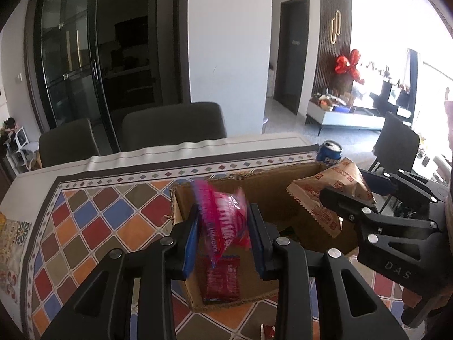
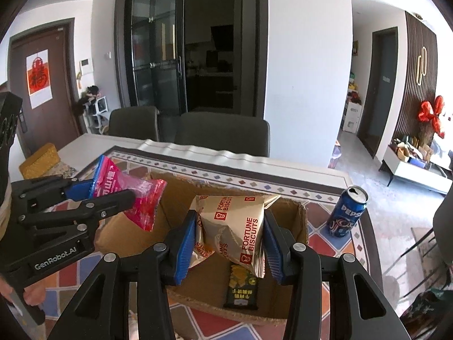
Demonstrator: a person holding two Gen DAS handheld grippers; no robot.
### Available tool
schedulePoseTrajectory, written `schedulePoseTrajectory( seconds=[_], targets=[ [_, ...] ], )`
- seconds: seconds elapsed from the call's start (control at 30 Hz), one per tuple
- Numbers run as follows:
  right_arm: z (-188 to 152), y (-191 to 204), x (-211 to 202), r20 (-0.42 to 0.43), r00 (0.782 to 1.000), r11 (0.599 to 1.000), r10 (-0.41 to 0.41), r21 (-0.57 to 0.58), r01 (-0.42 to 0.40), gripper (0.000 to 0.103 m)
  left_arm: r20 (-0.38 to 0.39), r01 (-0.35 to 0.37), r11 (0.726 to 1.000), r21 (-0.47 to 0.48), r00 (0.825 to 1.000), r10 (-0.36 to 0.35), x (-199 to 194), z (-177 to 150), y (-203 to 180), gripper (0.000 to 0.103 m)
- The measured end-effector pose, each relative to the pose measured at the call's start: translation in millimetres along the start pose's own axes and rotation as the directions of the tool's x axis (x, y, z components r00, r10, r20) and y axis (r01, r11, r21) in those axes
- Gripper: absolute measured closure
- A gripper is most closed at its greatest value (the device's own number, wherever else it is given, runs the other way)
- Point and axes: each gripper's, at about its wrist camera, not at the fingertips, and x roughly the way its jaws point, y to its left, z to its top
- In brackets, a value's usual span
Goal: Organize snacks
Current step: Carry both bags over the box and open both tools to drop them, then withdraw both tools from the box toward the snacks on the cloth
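Snacks hang over the cardboard box (image 2: pixel 300 221), likely for dropping in: left claw (image 1: pixel 223 226) clamped on a pink packet (image 1: pixel 220 215), right claw (image 2: pixel 230 240) clamped on a biscuit bag (image 2: pixel 235 226), above packets already lying inside

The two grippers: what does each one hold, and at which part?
Left gripper clamps the pink packet across its middle. Right gripper clamps the Fortune Biscuits bag by its sides.

Each black hand-held gripper (image 1: pixel 223 235) has blue pads (image 2: pixel 187 250), silver screws, seemingly white lettering.
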Motion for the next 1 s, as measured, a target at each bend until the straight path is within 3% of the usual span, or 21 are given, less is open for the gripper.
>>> schedulePoseTrajectory(
  seconds=[0.07, 0.13, 0.2, 0.67, 1.0],
  targets=[
    [-0.5, -3.2, 5.7, -0.020, 1.000, 1.000, 0.000, 0.014, 0.000, 0.050, 0.003, -0.003, 1.000, -0.004, 1.000, 0.003, -1.3, 0.9, -0.6, 0.056],
    [-1.7, -6.3, 8.4, -0.037, 0.999, 0.999, 0.005, 0.036, -0.004, 0.045, 0.014, -0.024, 1.000, 0.007, 1.000, 0.024, -4.9, 0.0, -1.5, 0.055],
    [-4.1, -8.4, 7.6, -0.036, 0.999, 0.999, 0.005, 0.049, -0.004, 0.045, 0.025, -0.040, 0.999, 0.021, 0.999, 0.040, -11.3, -2.1, -3.7, 0.048],
    [-15.2, 20.2, -45.2, 0.055, 0.998, 0.999, 0.022, -0.037, -0.020, 0.045, 0.076, -0.095, 0.994, 0.051, 0.993, 0.091, -70.6, -26.5, -5.1, 0.042],
    [-33.2, 35.6, -66.5, 0.044, 0.997, 0.994, 0.060, -0.092, -0.056, 0.045, 0.055, -0.100, 0.994, 0.042, 0.994, 0.098, -91.7, -54.8, -7.4, 0.041]
  ],
)
